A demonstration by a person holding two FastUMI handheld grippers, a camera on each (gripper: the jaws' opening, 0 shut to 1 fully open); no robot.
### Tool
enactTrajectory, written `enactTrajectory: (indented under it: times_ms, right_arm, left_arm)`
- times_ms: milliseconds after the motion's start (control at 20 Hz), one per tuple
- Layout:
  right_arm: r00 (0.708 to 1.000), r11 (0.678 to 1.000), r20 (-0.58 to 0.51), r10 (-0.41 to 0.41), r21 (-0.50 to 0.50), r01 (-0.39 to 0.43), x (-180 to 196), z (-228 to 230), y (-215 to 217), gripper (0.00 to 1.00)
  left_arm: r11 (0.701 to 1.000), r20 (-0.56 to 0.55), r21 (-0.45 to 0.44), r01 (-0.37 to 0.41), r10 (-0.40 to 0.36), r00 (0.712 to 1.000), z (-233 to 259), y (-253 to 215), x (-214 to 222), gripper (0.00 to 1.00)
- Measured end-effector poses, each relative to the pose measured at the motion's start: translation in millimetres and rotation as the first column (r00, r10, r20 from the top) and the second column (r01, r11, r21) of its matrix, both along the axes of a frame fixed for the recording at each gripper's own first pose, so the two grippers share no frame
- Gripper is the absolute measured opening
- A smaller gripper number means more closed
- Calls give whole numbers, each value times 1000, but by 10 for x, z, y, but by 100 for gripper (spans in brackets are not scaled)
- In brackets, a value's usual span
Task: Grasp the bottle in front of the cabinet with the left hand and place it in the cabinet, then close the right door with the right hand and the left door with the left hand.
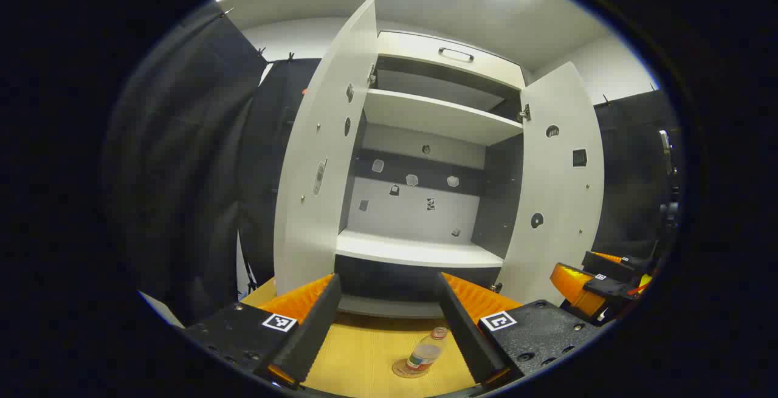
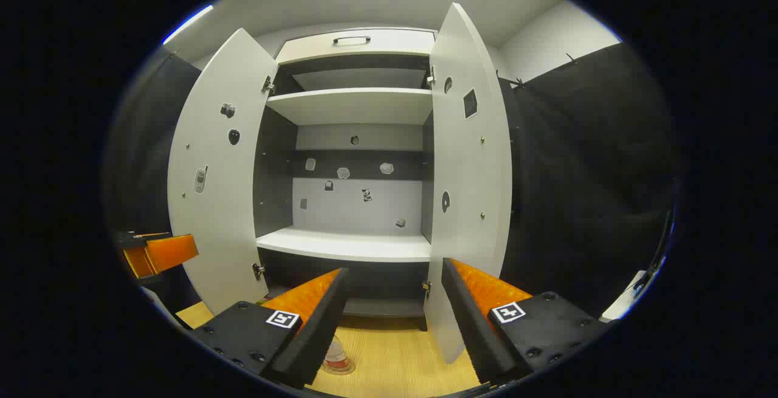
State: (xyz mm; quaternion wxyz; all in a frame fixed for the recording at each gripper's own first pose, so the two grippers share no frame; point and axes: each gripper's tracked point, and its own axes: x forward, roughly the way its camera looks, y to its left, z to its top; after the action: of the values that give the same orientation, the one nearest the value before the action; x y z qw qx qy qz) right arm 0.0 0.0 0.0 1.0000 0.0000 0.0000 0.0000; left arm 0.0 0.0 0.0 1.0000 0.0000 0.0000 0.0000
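Both cabinet doors stood open, the bottle on the floor in front.

In the left gripper view, we saw our left gripper (image 1: 386,325) with fingers spread, holding nothing, above a clear plastic bottle (image 1: 423,354) upright on the wooden floor (image 1: 358,355) before the smooth white cabinet (image 1: 425,124), its shelves bare; the right gripper (image 1: 592,288) showed at the edge. In the right gripper view, our right gripper (image 2: 394,313) was spread too, the bottle (image 2: 336,356) partly hidden behind its finger.
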Motion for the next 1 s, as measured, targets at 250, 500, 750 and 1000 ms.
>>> enactTrajectory:
  times_ms: [250, 500, 750, 1000]
  right_arm:
    - [1000, 999, -12, 16, -43, -16, -32, -27, -10, 99]
    - [999, 998, -29, 20, -51, -22, -60, -29, -163, 99]
    - [1000, 998, -16, -2, -56, 1, -99, 18, -234, 99]
    - [999, 998, -31, -7, -57, 5, -134, -26, -187, 98]
  left_arm:
    - [1000, -1, 7, 29, -29, 1000, -25, -185, 28, 95]
    - [1000, -7, -6, 20, -20, 1000, -59, -362, -12, 94]
    - [1000, 3, 0, 6, -6, 1000, -18, -358, -27, 95]
    - [1000, -15, 17, 13, -12, 1000, -138, -354, -20, 95]
